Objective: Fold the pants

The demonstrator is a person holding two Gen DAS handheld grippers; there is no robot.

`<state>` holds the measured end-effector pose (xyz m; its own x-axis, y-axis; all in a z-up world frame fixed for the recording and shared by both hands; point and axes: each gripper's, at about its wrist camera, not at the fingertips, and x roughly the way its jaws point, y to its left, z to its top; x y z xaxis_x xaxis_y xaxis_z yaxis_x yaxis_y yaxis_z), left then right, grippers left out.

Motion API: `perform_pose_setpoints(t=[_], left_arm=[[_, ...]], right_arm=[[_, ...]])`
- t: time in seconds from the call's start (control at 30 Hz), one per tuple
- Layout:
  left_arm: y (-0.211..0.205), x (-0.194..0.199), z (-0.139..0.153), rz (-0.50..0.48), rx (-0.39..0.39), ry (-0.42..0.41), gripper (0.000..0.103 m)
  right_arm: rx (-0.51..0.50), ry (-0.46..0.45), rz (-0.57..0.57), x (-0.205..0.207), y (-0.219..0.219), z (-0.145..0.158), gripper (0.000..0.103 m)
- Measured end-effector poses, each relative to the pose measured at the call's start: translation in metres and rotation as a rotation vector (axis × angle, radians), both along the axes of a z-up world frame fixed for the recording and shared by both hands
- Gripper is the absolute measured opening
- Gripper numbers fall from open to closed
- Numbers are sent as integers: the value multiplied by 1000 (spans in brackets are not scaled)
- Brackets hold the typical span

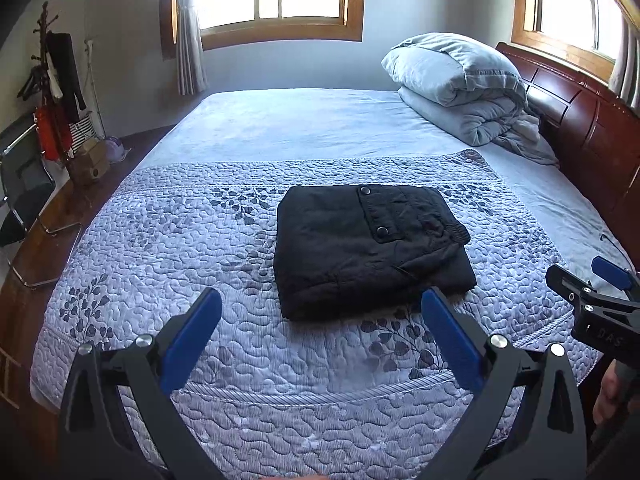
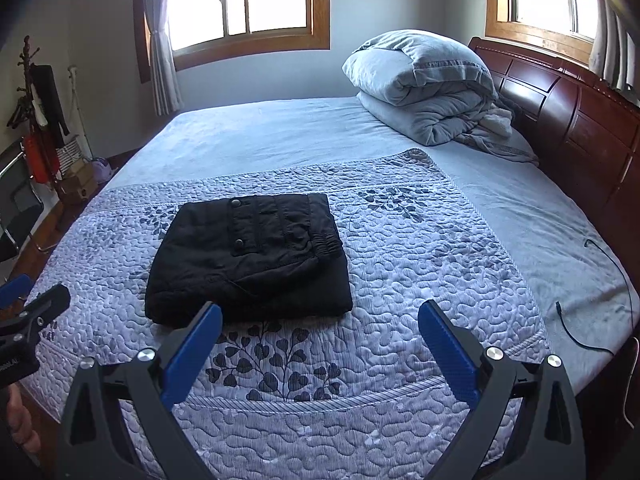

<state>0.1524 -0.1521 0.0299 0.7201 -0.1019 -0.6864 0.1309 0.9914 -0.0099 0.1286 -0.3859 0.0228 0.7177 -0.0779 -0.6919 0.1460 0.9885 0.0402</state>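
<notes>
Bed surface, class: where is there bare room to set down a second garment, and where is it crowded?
Free: the quilted coverlet right of the folded black pants, and the plain blue sheet between the coverlet's far edge and the window wall. Crowded: the headboard corner, with the piled duvet, and the right edge, where a black cable lies.

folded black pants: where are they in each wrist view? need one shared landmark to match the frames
Left wrist: folded black pants lie centre, slightly right, on the quilt beyond the open left gripper.
Right wrist: pants lie left of centre, beyond the open right gripper.
Shared landmark: the rolled grey duvet by the headboard, upper right in both.
</notes>
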Motion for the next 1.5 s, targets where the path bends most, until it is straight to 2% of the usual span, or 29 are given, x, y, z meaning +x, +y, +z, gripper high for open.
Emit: perform_pose_setpoints(t=[1.5], left_arm=[[-4,5,-7,-9,6,22,100]], right_arm=[[-7,22,3,6,1,-8,99]])
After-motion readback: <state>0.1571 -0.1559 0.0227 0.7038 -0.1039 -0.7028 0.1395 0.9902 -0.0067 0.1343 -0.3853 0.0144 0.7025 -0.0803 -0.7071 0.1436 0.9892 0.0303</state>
